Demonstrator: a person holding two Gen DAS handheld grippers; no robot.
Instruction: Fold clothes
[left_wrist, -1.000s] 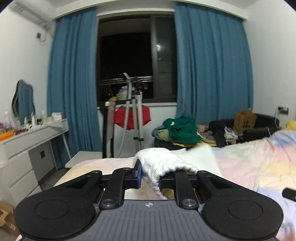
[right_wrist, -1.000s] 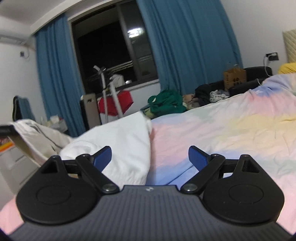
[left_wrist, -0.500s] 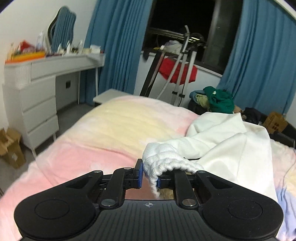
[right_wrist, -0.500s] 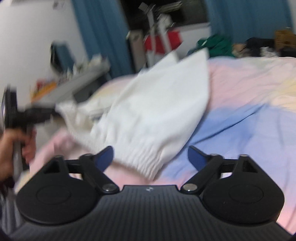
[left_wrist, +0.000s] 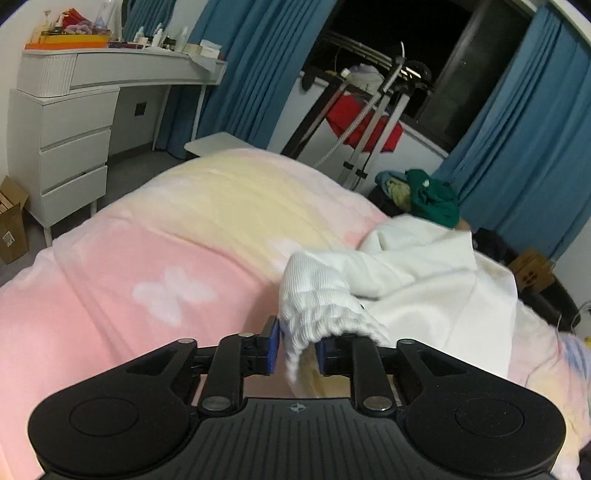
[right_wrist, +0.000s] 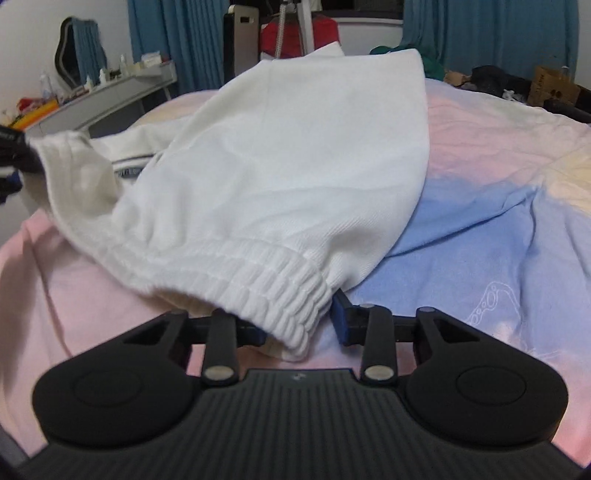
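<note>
A white knit sweater (right_wrist: 288, 158) is being spread over a bed (left_wrist: 155, 266) covered in a pastel pink, yellow and blue quilt. In the left wrist view, a ribbed cuff (left_wrist: 317, 306) of the sweater is being hung between the fingers of the left gripper (left_wrist: 295, 349), which are set narrow; these fingers have just been opening slightly, and a small gap is being shown between the left blue pad and the knit, so a firm grip cannot be confirmed. In the right wrist view, the ribbed hem (right_wrist: 273, 291) at the near edge of the sweater is being enclosed by the right gripper (right_wrist: 301, 326), whose fingers have just been closing from wide to narrow; the hem is lying between them, with a gap seen at the right pad. The left gripper is also being seen at the far left edge of that view, at the cuff. A white dresser (left_wrist: 70, 122) and blue curtains (left_wrist: 524, 147) are being shown beyond the bed.
</note>
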